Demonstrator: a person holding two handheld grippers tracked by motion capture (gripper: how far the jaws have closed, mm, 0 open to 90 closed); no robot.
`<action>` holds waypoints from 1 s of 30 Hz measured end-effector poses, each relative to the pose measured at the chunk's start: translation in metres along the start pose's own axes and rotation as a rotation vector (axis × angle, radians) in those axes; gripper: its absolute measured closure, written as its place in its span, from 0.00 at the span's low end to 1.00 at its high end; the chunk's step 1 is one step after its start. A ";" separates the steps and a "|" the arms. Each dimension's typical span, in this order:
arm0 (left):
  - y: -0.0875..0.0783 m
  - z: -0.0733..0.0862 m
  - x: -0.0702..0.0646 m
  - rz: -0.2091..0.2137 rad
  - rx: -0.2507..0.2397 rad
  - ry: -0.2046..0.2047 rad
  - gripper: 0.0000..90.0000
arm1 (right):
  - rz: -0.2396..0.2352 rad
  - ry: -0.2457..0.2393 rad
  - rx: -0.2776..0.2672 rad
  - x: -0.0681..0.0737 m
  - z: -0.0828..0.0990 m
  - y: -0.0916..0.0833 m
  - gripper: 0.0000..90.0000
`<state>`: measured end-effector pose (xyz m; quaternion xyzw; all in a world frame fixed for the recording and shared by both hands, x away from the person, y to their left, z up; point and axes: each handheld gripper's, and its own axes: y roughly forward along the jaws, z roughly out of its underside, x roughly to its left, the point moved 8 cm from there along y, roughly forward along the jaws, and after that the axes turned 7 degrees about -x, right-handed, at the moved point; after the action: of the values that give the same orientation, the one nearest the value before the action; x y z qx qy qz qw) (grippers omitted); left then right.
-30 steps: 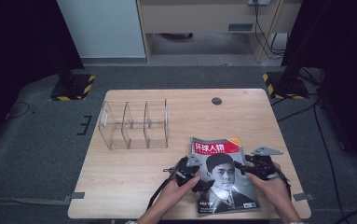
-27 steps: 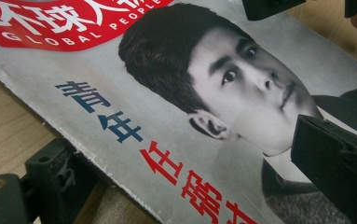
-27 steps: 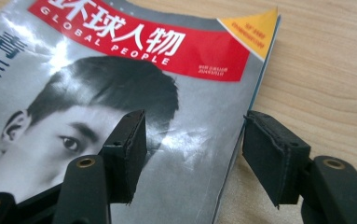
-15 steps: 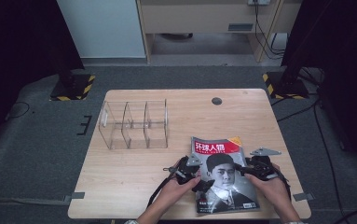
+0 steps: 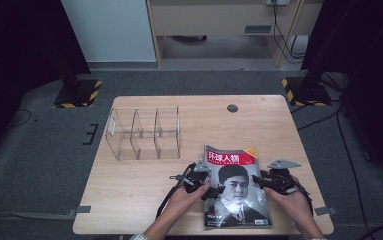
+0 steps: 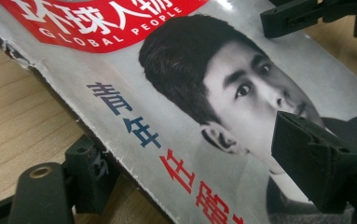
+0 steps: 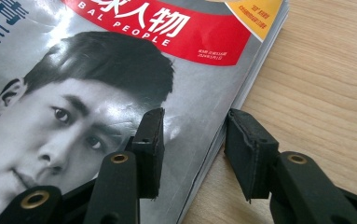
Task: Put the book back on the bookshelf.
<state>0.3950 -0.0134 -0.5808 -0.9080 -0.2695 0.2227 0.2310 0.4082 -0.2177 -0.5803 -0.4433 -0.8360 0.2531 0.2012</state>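
The glossy red-and-grey magazine [image 5: 235,187] looks thin, floppy, slick; left gripper [image 5: 205,186] and right gripper [image 5: 264,180], jaws just closing, straddle its edges unclamped.

You have one magazine [image 5: 236,187], one clear box [image 5: 144,132] with three parts, two hand-held grippers and one bench [image 5: 129,185].

A lab or recording studio: a lone wooden desk [image 5: 144,185] on grey carpet, black stands with hazard-striped bases [image 5: 79,93] beyond its far corners, loose cables [image 5: 329,112] to its right, plain cabinets [image 5: 214,17] behind it
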 end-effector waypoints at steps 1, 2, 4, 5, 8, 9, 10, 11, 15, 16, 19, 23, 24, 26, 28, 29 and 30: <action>-0.001 -0.001 0.000 0.003 0.002 -0.001 0.20 | 0.000 -0.001 -0.003 0.001 0.000 0.001 0.65; -0.002 -0.002 0.001 0.006 0.005 0.010 0.20 | -0.006 -0.009 -0.001 0.001 0.000 0.001 0.65; -0.003 -0.005 0.002 0.008 0.022 0.037 0.21 | -0.013 -0.006 -0.004 0.003 0.000 0.002 0.65; -0.004 -0.007 0.003 0.007 0.034 0.048 0.23 | -0.018 -0.006 -0.005 0.004 0.000 0.003 0.65; -0.005 -0.013 0.007 0.008 0.043 0.053 0.26 | -0.033 -0.016 -0.005 0.006 0.001 0.005 0.65; -0.005 -0.015 0.008 0.007 0.045 0.056 0.29 | -0.035 -0.017 -0.008 0.007 0.000 0.005 0.65; -0.005 -0.018 0.010 0.007 0.045 0.054 0.31 | -0.038 -0.018 -0.008 0.007 0.000 0.006 0.65; -0.004 -0.019 0.012 0.004 0.049 0.053 0.33 | -0.041 -0.021 -0.011 0.007 0.000 0.006 0.65; -0.002 -0.027 0.019 0.002 0.056 0.058 0.42 | -0.047 -0.026 -0.012 0.009 0.000 0.007 0.65; -0.002 -0.030 0.021 0.003 0.053 0.053 0.44 | -0.050 -0.026 -0.011 0.009 0.001 0.007 0.65; 0.001 -0.032 0.026 -0.007 0.055 0.037 0.47 | -0.054 -0.018 -0.015 0.009 0.001 0.008 0.64; 0.005 -0.033 0.028 -0.016 0.058 0.034 0.49 | -0.053 -0.016 -0.017 0.010 0.000 0.009 0.64; 0.005 -0.034 0.028 -0.017 0.057 0.032 0.50 | -0.055 -0.015 -0.017 0.010 0.000 0.009 0.64; 0.006 -0.036 0.028 -0.014 0.056 0.026 0.52 | -0.055 -0.015 -0.018 0.010 0.000 0.009 0.64; 0.007 -0.038 0.027 -0.017 0.065 0.025 0.54 | -0.056 -0.021 -0.017 0.010 0.001 0.008 0.64; 0.008 -0.039 0.026 -0.015 0.066 0.031 0.54 | -0.054 -0.021 -0.018 0.010 0.001 0.008 0.64; 0.008 -0.041 0.025 -0.013 0.066 0.029 0.55 | -0.055 -0.021 -0.018 0.010 0.001 0.008 0.64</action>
<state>0.4387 -0.0166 -0.5598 -0.9012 -0.2645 0.2167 0.2662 0.4079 -0.2054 -0.5847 -0.4194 -0.8521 0.2447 0.1955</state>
